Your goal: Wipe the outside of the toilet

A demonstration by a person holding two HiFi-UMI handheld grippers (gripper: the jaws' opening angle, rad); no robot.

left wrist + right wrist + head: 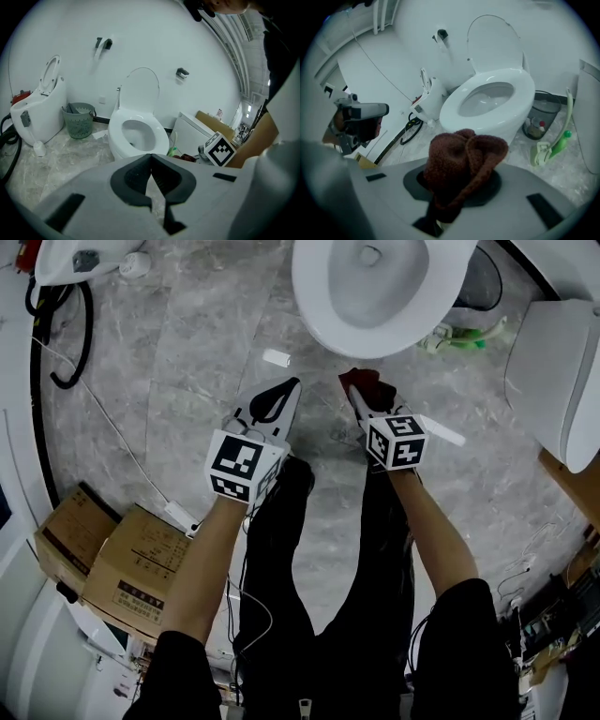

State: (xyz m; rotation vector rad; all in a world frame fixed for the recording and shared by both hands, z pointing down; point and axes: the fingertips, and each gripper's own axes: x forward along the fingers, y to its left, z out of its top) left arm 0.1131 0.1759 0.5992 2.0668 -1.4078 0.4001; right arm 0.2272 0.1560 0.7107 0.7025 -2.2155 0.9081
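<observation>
- Head view: the toilet [314, 306] sits at the top edge, which cuts off its back half. Only the front of the open bowl shows there.
- The right gripper [361, 392] points at the floor just in front of the bowl's rim, pinching a dark red cloth [370, 382]. From above, I cannot tell whether the cloth touches the porcelain.
- In the right gripper view, the cloth bunches up over the jaw tips and hides them. The wad is clamped between the pads. The toilet's white outer wall rises close behind it, and the lid stands raised.
- The left gripper [289, 385] is held beside the right one, a little further from the bowl.
- In the left gripper view, the left gripper's jaws are pressed together at the tips with nothing between them. A thin slit of floor shows lower down between the pads.
- That view takes in the whole toilet, with a green basket [78, 119] to its left. Further left stands a second white toilet unit [37, 112].
- Cardboard boxes [131, 563] lie at the lower left of the head view. Their print is too small to read.
- A green-handled tool [555, 145] lies by the bowl's right side. Its exact form is hard to make out.
</observation>
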